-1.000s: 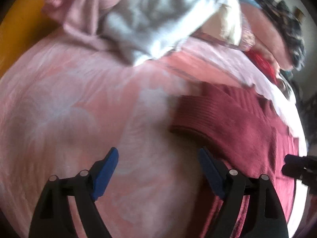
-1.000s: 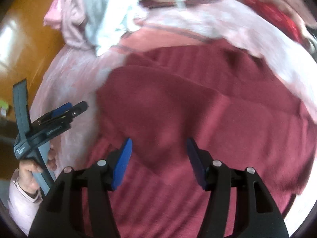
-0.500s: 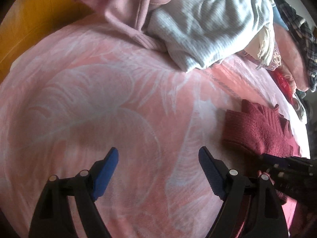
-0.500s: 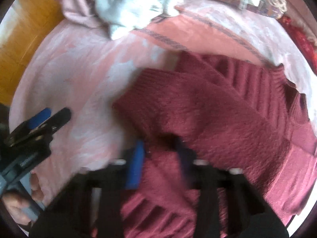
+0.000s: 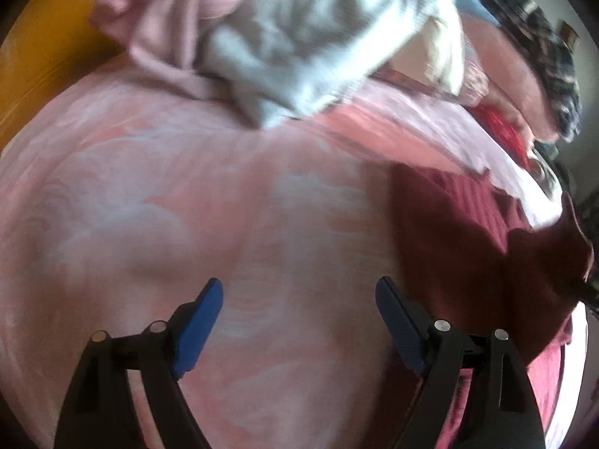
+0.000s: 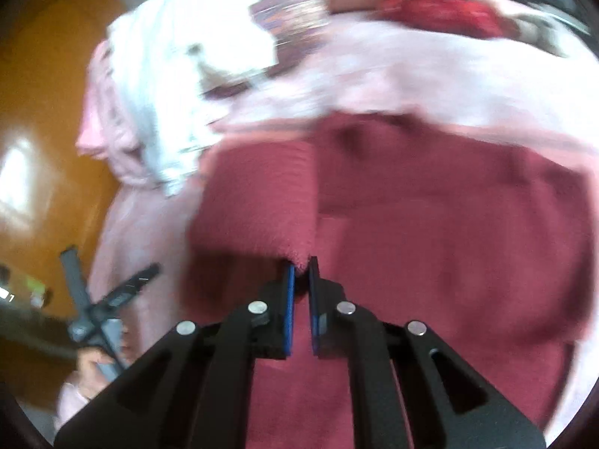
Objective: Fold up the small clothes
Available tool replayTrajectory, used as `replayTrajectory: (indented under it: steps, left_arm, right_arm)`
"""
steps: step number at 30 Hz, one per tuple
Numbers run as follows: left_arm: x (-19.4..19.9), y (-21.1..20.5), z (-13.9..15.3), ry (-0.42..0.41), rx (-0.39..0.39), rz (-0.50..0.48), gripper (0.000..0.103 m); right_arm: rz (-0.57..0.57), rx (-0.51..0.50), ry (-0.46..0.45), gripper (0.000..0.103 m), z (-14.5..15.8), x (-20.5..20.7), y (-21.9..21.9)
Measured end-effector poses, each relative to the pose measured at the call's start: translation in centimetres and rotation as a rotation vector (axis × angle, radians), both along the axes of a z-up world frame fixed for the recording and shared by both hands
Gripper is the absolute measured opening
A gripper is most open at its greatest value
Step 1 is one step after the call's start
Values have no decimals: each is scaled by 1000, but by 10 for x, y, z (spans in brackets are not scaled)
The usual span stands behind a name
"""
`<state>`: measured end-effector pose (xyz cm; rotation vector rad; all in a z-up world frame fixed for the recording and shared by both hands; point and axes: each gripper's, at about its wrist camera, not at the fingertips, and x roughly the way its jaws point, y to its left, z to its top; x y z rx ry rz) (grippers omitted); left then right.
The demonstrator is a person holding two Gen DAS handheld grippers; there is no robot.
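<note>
A dark red knitted sweater lies spread on the pink patterned bedspread. My right gripper is shut on the edge of a folded sleeve or flap of the sweater and lifts it off the body. In the left wrist view the sweater lies at the right, with a raised part at the far right. My left gripper is open and empty above bare bedspread, left of the sweater. It also shows in the right wrist view, held in a hand at the lower left.
A heap of clothes sits at the far side of the bed: a pale grey-white garment, a pink one, a plaid one and something bright red. Orange wooden floor lies beyond the bed's left edge.
My right gripper has closed on the sweater's folded part and lifted it. My left gripper stayed open and shifted back toward the sweater.
</note>
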<state>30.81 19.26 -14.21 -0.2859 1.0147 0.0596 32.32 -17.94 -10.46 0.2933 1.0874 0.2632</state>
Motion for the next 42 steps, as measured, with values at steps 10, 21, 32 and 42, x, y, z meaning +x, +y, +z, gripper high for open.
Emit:
replayTrajectory:
  steps: [10,21,32,42]
  left_arm:
    - [18,-65,-7,1,25,-78,88]
    - [52,-87,-20,21,-45,-45,89]
    - [52,-107,-13,-9,72,-87,27]
    - [44,-101,-15,-30,76,-72,73]
  right_arm:
    - [-189,173,76,43,-49,-35,-150]
    - [-92,99,114,43,-53,14,-143]
    - [-66,129,-123,9,3,-14,-162]
    - [-54,81,27,21,-43,-32,-191]
